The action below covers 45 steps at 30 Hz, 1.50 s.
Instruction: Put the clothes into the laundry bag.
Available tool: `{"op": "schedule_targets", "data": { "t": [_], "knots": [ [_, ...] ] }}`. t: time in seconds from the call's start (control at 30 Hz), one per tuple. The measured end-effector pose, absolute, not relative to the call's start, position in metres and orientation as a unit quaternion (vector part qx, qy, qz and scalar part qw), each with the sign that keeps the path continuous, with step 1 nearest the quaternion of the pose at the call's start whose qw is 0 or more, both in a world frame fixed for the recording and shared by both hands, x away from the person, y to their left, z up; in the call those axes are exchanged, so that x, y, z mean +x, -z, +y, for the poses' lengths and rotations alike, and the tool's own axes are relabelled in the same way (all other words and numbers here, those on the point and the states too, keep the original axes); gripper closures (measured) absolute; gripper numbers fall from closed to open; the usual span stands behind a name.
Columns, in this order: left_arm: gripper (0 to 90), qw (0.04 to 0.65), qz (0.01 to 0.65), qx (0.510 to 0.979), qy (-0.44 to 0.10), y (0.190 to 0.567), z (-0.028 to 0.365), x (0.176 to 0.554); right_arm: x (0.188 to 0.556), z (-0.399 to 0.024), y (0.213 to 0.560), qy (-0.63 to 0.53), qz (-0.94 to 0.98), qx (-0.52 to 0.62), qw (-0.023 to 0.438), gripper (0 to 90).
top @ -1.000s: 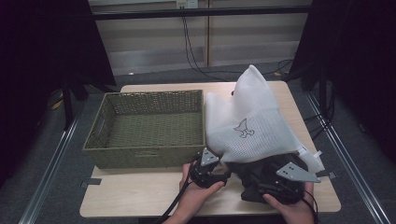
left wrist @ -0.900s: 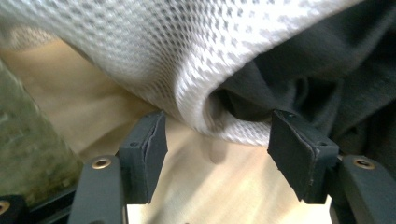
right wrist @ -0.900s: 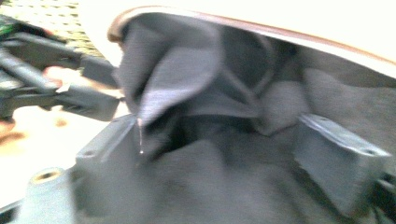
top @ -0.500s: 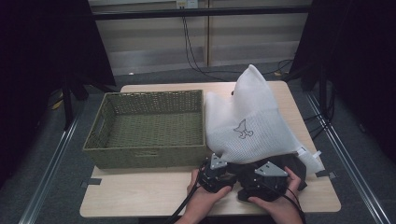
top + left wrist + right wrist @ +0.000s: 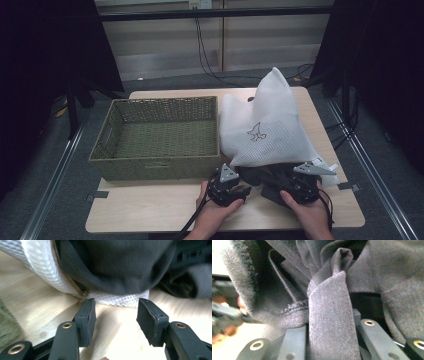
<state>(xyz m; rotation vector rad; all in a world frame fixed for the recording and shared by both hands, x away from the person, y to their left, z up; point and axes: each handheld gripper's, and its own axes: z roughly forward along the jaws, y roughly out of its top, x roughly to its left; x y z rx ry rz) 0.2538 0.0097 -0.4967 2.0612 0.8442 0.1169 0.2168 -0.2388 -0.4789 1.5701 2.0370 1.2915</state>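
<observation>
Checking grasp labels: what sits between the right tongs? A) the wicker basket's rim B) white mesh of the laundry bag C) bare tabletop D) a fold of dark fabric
D. In the right gripper view a fold of dark fabric runs up between the jaws of the right tongs, which have just been closing and now pinch it.

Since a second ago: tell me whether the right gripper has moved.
Yes. The right gripper has shifted left along the table's front edge, toward the basket; its jaws have just been closing on dark cloth.
</observation>
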Motion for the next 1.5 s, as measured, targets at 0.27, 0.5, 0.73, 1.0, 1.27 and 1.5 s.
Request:
{"op": "schedule_targets", "data": {
  "t": [0.27,0.5,0.73,1.0,1.27,1.5],
  "knots": [
    [62.7,0.443,0.314,0.838,-0.053,0.498,-0.004,0.244,0.215,-0.237,0.48,-0.484,0.666,0.559,0.099,73.6],
    [62.2,0.45,0.304,0.835,-0.087,0.5,-0.019,0.243,0.212,-0.233,0.482,-0.491,0.658,0.561,0.101,73.5],
    [89.8,0.409,0.313,0.853,-0.086,0.503,-0.032,0.249,0.212,-0.232,0.482,-0.487,0.665,0.556,0.107,73.6],
    [90.0,0.396,0.278,0.872,-0.079,0.501,-0.026,0.251,0.236,-0.24,0.454,-0.478,0.672,0.531,0.196,73.8],
    [90.0,0.392,0.268,0.877,-0.069,0.5,-0.012,0.249,0.28,-0.257,0.449,-0.398,0.681,0.513,0.337,73.2],
    [90.0,0.392,0.259,0.88,-0.073,0.5,0.006,0.251,0.3,-0.271,0.487,-0.377,0.688,0.552,0.283,73.0]
  ]
}}
